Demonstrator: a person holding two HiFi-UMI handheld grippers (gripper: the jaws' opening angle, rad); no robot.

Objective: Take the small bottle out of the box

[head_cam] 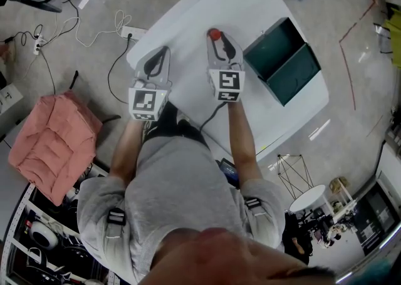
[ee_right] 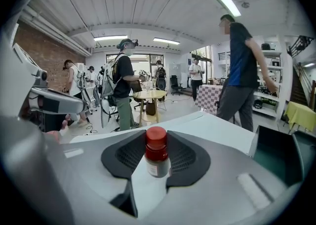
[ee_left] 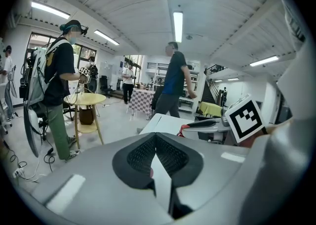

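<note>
Pinching cylindrical, red-capped, perhaps glass bottle

passage check: table top

ahead of your left gripper and right gripper, the white table lies open to its far edge. the green box stands near your right gripper's right side, walls up, barring a sideways sweep there. the lane between both grippers is passable. a person stands beyond the far edge.
</note>
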